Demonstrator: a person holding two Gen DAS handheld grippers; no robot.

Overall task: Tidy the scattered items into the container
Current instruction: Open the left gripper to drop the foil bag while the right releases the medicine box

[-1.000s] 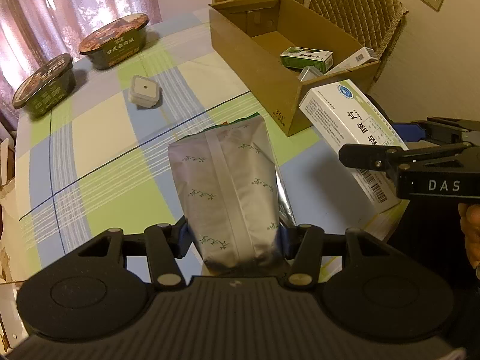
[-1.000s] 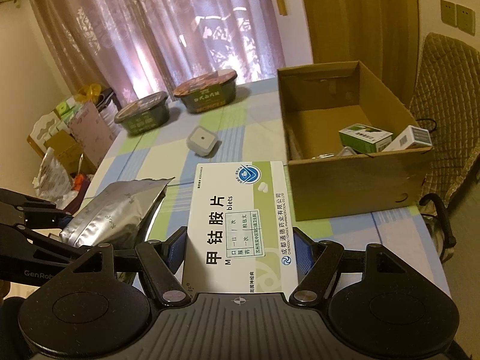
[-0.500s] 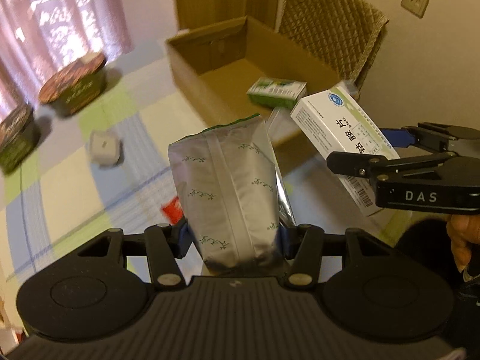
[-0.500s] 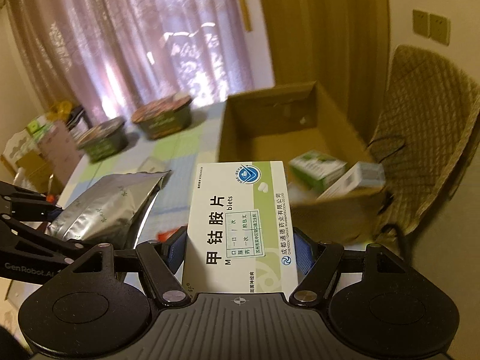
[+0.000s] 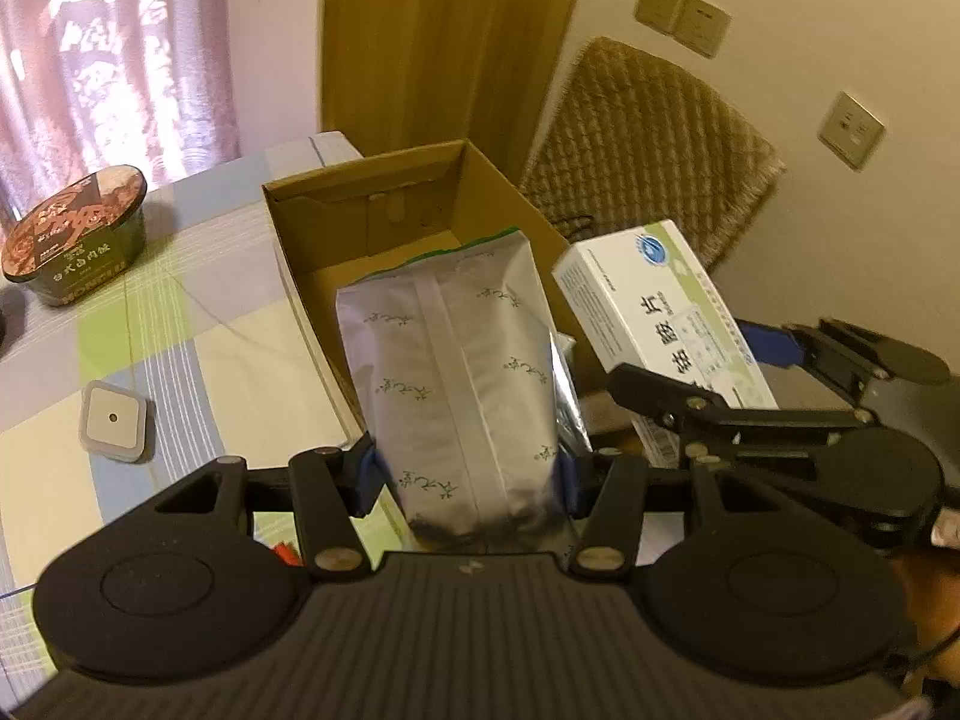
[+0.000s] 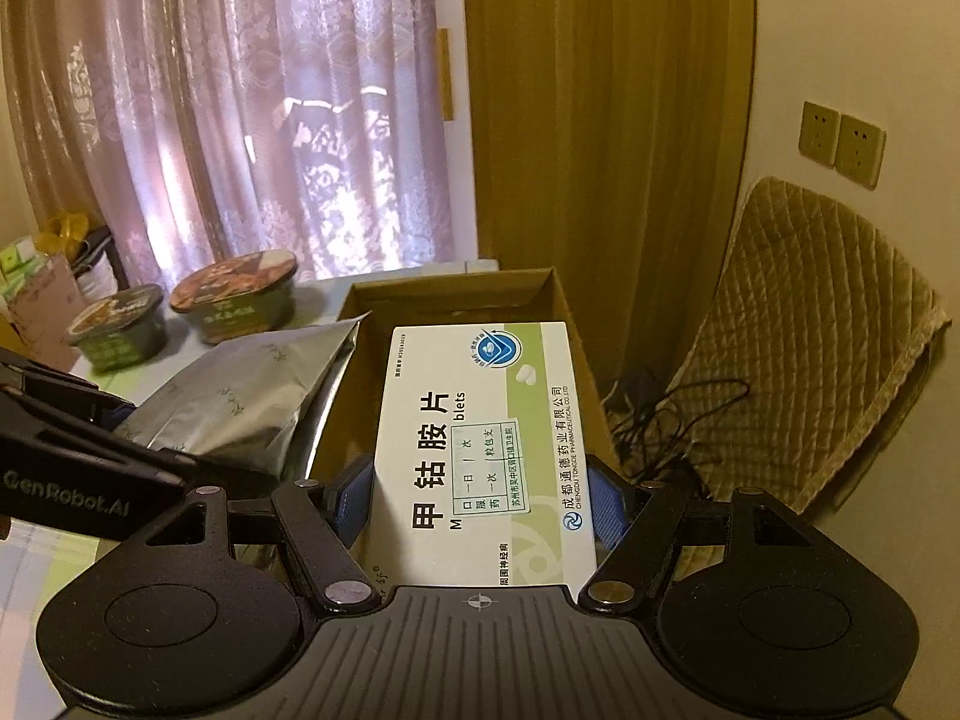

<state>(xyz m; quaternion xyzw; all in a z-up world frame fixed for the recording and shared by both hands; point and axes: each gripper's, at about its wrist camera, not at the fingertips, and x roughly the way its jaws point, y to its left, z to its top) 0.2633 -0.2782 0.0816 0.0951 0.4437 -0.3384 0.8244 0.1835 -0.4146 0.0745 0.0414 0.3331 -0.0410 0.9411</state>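
Left tongs (image 5: 468, 474) clamped on bottom of foil pouch (image 5: 456, 372); soft, crinkly, slippery, likely light. Right tongs (image 6: 480, 504) clamped on flat sides of medicine carton (image 6: 486, 450); stiff, light, crushable. Both held above cardboard box (image 5: 300, 252) on bench (image 5: 198, 330).

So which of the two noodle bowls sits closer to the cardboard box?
The red-lidded noodle bowl, right beside the cardboard box; the darker-lidded bowl sits further left, away from it.

I'm seeing daylight glowing through pink patterned curtains (image 6: 240, 138), a wooden door (image 6: 606, 138), cream wall with sockets (image 6: 843, 144), quilted chair (image 6: 804, 336), checked tabletop (image 5: 198, 348).
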